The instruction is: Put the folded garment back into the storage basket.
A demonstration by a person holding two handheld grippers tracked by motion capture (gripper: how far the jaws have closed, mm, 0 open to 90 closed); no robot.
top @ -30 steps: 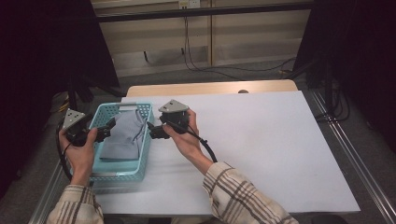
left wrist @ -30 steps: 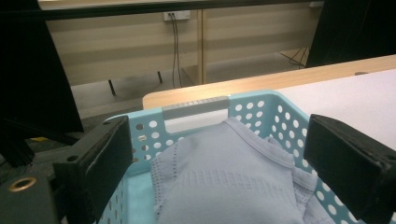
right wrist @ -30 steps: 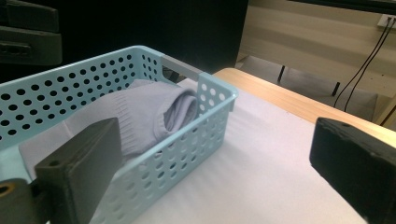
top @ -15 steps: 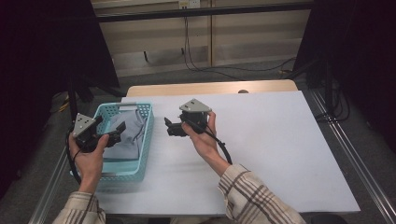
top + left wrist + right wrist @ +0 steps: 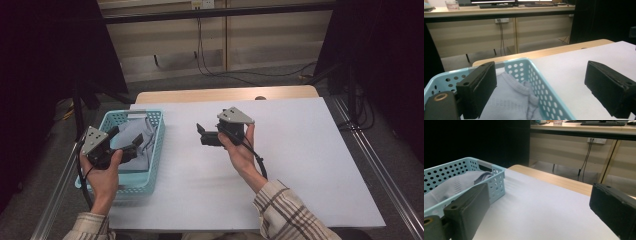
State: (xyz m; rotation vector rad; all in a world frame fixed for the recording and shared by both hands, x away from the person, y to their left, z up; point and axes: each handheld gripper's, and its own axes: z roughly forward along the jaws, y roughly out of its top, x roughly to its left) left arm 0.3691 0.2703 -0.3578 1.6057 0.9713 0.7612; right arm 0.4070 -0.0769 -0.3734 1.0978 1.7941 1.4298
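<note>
White tabletop point(image 5: 310, 165): both claws have drawn back, left claw point(image 5: 131, 145) and right claw point(image 5: 200, 135) released and empty; grey cloth point(image 5: 131, 145) lies below the left claw in the blue basket point(image 5: 156, 150), evidently deposited.

Left gripper point(image 5: 124, 145) drawn back off the basket point(image 5: 155, 150), right gripper point(image 5: 202, 135) moved out over the table point(image 5: 310, 165)

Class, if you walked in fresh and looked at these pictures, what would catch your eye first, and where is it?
The light blue perforated basket at the left edge of the white table stands out first, with a pale grey folded garment lying inside it. Next come the two black hand-held tools: the left gripper hovers over the basket with open jaws, and the right gripper is held open above the table's middle, nothing between its jaws.
</note>
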